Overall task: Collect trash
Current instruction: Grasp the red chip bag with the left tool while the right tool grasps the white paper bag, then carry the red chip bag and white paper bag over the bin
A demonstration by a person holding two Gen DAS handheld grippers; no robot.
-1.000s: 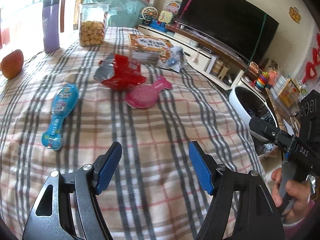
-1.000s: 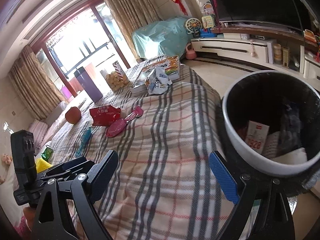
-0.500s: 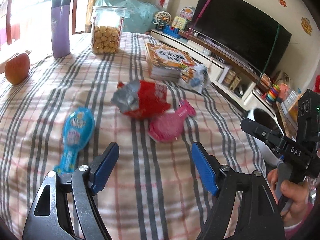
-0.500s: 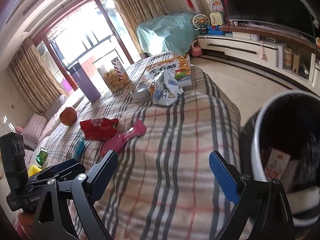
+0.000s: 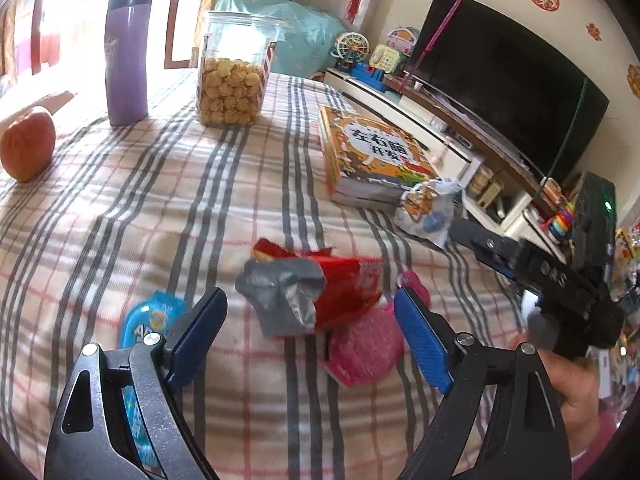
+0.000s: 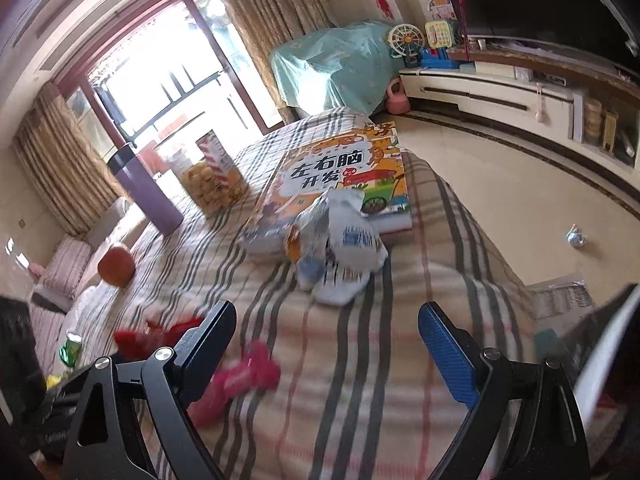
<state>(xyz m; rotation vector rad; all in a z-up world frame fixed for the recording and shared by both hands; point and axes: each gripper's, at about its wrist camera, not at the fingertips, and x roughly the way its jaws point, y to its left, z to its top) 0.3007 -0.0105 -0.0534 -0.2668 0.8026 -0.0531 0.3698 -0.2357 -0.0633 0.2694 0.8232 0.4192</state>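
Note:
A torn red snack bag (image 5: 344,288) with a silver lining lies on the plaid tablecloth (image 5: 200,208), just ahead of my left gripper (image 5: 310,336). Its jaws are opening and nothing is pressed between them. A pink wrapper (image 5: 364,348) lies by the right finger, a blue wrapper (image 5: 154,318) by the left one. In the right wrist view my right gripper (image 6: 328,348) stands open and empty over the cloth. Ahead of it lies a crumpled white and blue wrapper (image 6: 344,248). The red bag (image 6: 156,334) and pink wrapper (image 6: 236,380) show blurred at lower left.
A picture book (image 5: 372,156), a jar of snacks (image 5: 232,80), a purple tumbler (image 5: 126,52) and an apple (image 5: 26,144) stand farther back. The white bin's rim (image 6: 608,340) cuts the right edge. A hand (image 5: 568,380) holds the other gripper's frame (image 5: 540,276).
Both grippers moved forward over the table. The red bag now lies close before the left jaws, which stand wider. The bin slid to the right view's edge and the white wrapper came nearer.

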